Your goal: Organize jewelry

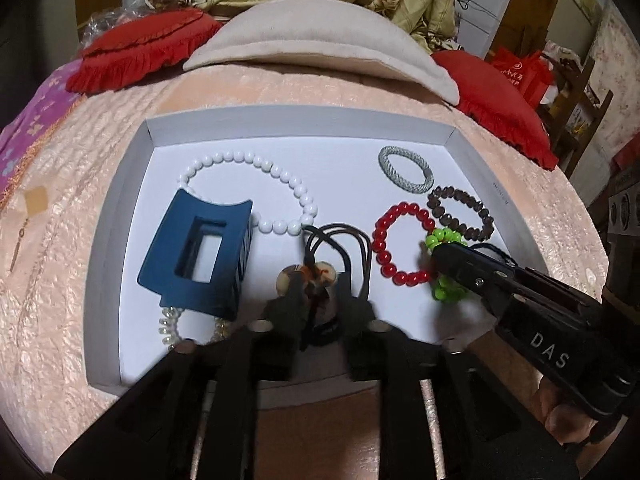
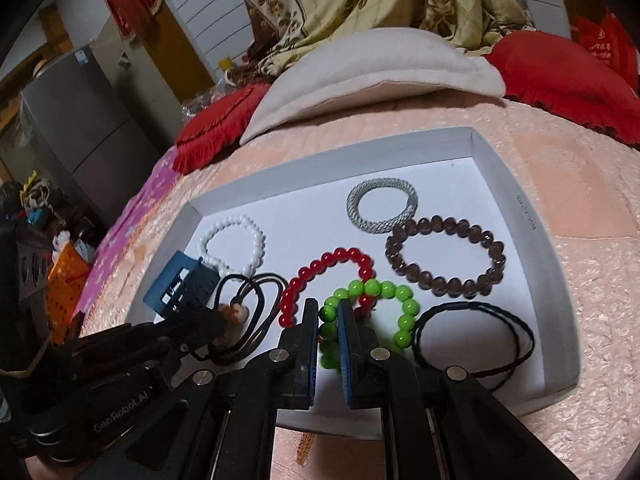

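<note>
right claw (image 2: 329, 322) clamped on green bead bracelet (image 2: 404, 312) | left claw (image 1: 318, 292) apart, straddling pendant (image 1: 310, 276) in white tray (image 1: 304, 126)

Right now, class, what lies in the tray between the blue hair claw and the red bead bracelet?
The pendant on its dark cord lies there, with the left gripper around it, as the left wrist view shows.

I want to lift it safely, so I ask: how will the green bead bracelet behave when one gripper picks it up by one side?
The green bead bracelet is round beads on a string, so it will probably hang limp, not stay a ring. The glossy beads may slip between the right gripper fingers. It overlaps the red bead bracelet, which might be dragged along.
</note>
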Action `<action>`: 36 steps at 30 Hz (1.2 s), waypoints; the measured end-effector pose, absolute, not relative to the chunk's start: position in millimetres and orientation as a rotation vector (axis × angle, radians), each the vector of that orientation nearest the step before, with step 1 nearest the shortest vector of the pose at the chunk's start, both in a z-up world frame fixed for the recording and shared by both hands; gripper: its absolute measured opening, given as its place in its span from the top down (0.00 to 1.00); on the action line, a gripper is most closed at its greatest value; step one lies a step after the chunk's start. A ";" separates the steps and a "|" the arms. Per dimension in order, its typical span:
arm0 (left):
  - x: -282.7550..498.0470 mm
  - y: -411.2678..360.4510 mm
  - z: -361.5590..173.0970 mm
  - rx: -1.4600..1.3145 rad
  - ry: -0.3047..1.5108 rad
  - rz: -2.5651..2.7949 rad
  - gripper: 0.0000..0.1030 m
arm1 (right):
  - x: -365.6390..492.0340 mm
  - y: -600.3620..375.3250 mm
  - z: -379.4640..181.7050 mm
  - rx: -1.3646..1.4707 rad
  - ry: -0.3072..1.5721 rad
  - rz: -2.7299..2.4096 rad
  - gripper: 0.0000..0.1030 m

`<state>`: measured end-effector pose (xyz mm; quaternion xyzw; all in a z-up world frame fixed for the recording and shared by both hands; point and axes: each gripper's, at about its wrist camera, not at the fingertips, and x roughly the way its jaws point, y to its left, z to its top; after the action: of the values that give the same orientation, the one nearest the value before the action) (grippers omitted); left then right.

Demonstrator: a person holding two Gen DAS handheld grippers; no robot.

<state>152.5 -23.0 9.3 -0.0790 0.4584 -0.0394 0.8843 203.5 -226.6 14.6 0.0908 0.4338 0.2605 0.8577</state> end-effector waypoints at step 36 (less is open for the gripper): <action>87.1 44.6 22.9 -0.210 0.849 0.077 0.51 | 171.1 -318.0 33.8 0.271 0.944 0.390 0.70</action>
<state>87.1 44.6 22.9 -0.1017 0.4109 0.0373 0.9052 171.1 -318.0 33.8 0.1291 0.4503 0.1860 0.8637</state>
